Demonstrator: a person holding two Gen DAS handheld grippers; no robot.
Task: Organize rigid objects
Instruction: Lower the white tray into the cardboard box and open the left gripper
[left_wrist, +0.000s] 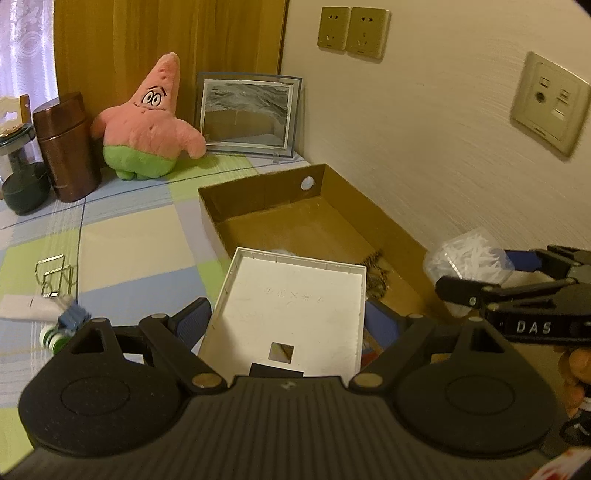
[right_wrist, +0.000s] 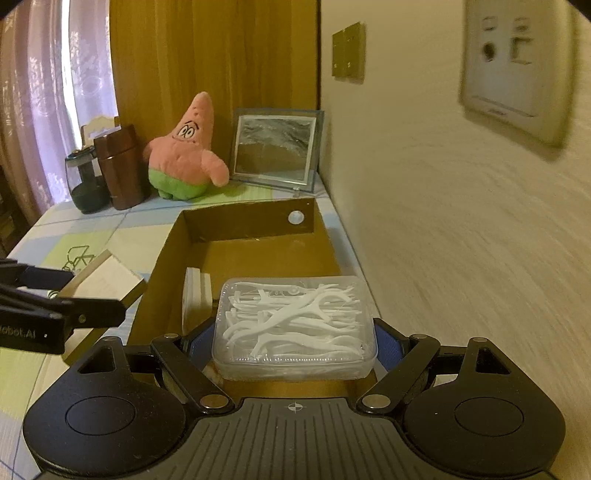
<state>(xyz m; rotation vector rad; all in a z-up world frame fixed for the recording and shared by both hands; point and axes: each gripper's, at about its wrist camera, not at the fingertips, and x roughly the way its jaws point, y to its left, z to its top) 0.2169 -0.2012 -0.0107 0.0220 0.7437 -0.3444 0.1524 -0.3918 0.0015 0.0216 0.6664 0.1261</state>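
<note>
Right wrist view | right gripper (right_wrist: 295, 339) clamps floss-pick box (right_wrist: 295, 325), light, slippery, side-held | left gripper (left_wrist: 288, 325) clamps stiff white tray (left_wrist: 291, 310) | cardboard box (right_wrist: 258, 221) far

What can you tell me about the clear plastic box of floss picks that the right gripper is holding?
The clear plastic box is a shallow rectangular case with rounded corners and a closed lid, see-through enough to show a loose jumble of white floss picks filling it. It lies roughly flat, gripped at its two short ends by the blue pads of the right gripper. It sits above the near end of the open cardboard box, near the wall. From the left wrist view it appears beyond that box's right-hand wall.
</note>
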